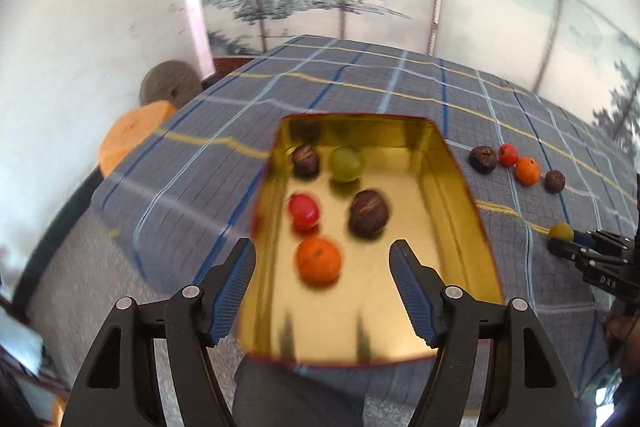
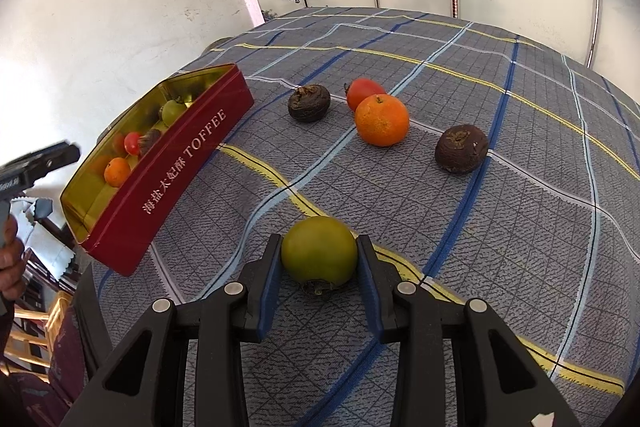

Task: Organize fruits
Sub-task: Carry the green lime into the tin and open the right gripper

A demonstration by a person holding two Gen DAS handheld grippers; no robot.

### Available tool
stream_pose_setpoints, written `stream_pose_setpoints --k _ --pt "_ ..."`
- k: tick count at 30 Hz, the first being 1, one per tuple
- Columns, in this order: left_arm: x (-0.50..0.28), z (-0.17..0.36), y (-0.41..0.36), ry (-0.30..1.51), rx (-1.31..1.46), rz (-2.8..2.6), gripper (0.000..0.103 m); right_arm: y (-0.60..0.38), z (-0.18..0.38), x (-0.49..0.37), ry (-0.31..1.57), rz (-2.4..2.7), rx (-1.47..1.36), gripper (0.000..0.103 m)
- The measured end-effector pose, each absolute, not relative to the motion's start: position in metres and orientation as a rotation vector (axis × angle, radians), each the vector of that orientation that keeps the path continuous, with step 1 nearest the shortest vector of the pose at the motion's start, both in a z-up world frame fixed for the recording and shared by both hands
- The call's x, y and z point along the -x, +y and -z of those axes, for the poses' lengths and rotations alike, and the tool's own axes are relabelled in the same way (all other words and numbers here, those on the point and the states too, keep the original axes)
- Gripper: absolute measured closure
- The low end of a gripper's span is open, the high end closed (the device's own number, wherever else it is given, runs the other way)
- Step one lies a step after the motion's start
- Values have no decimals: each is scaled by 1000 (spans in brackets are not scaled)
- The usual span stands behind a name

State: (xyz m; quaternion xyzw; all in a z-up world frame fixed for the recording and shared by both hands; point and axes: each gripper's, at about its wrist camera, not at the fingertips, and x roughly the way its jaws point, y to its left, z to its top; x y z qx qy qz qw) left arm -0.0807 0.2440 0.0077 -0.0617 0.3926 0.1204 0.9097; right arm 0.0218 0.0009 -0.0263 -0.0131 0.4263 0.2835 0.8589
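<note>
My right gripper (image 2: 319,269) is clamped on the green fruit (image 2: 319,251) on the plaid tablecloth (image 2: 520,227), near its front edge. My left gripper (image 1: 322,281) has jaws apart, empty, over the toffee tin (image 2: 176,163) at the left edge, five fruits inside.

My left gripper (image 1: 322,269): jaws apart, nothing between the pads, above the near end of the gold-lined tin (image 1: 460,195). In the tin I count an orange (image 1: 319,260), a red fruit (image 1: 304,211), two dark brown fruits (image 1: 369,213) (image 1: 305,159) and one green fruit (image 1: 346,163). The tin rests on the plaid cloth (image 1: 360,83).
</note>
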Motion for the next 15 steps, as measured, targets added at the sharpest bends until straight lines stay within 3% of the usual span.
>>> stream_pose_setpoints --k 8,15 --pt "117 -6 251 831 126 -293 33 11 -15 -11 836 -688 -54 69" --pt "129 -20 236 772 75 -293 33 98 -42 4 826 -902 21 69"
